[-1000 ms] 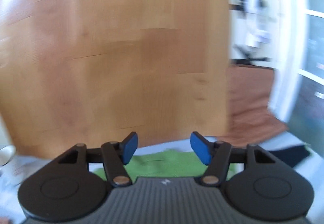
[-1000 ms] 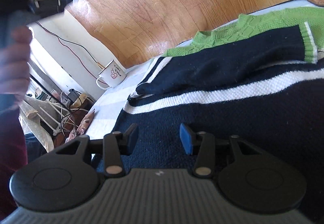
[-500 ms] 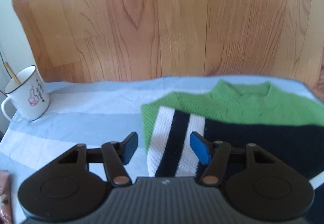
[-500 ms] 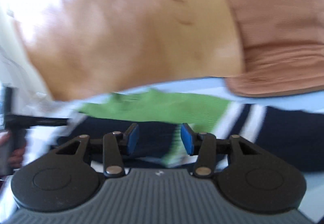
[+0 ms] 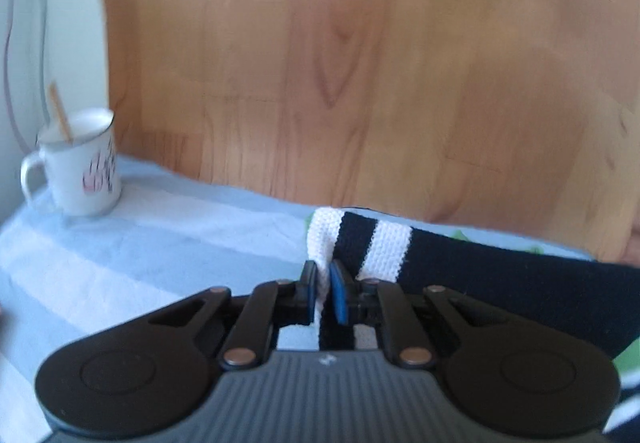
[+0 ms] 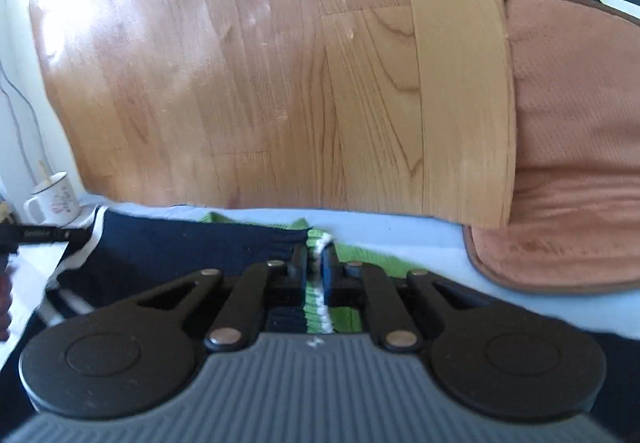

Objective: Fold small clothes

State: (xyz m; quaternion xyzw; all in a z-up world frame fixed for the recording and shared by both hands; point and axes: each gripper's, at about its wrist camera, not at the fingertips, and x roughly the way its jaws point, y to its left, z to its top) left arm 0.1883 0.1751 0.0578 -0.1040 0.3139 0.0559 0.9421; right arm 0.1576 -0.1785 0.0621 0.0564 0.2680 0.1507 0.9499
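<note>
Coarse knitted sweater on smooth striped cloth; glossy enamel mug; grained wooden floor.

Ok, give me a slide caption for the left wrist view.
Left gripper shut on the striped hem of the sweater, on a blue-striped cloth with a mug beyond.

obstacle: mug at cloth's far-left corner | free: bare striped cloth beside sweater

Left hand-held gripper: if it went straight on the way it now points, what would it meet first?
The left hand-held gripper is shut on the sweater's striped cuff; straight ahead lies only more cuff, then probably the wooden floor past the edge.
</note>
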